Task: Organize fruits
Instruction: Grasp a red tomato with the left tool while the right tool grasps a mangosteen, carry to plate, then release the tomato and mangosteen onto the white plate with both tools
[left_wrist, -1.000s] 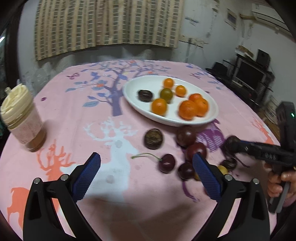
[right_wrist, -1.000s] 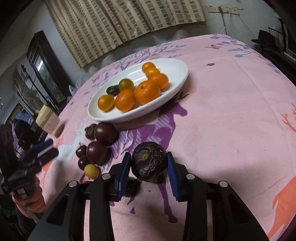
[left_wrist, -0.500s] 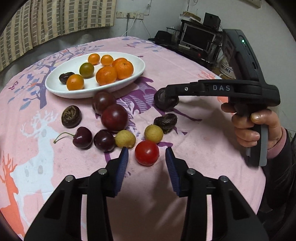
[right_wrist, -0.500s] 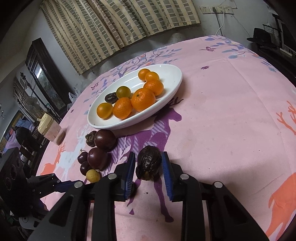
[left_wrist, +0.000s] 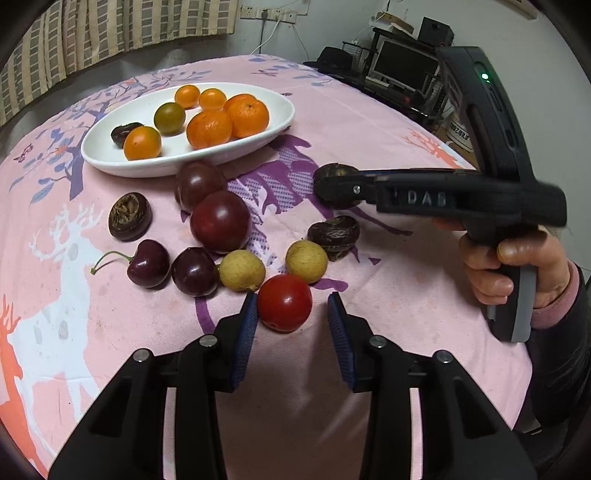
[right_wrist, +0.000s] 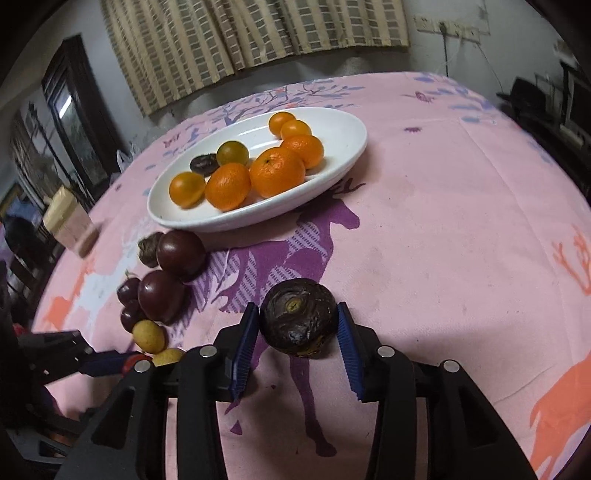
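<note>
My right hand-held gripper (right_wrist: 298, 332) is clenched on a wrinkled dark-purple passion fruit (right_wrist: 298, 321), seemingly lifted just clear of the pink-clothed counter (right_wrist: 443, 221). My left hand-held gripper (left_wrist: 291, 321) sits released around a small round red tomato (left_wrist: 284, 302) near the counter's front edge. Next: carry the fruit to the white oval plate (right_wrist: 343, 129).

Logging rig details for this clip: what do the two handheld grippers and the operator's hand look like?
Both the left gripper and the right gripper are matte black plastic with blue ribbed pads on the jaws and silver screws. The right one shows white "DAS" lettering, a green light and a grey trigger. The right hand is bare, with a pink cuff.
</note>
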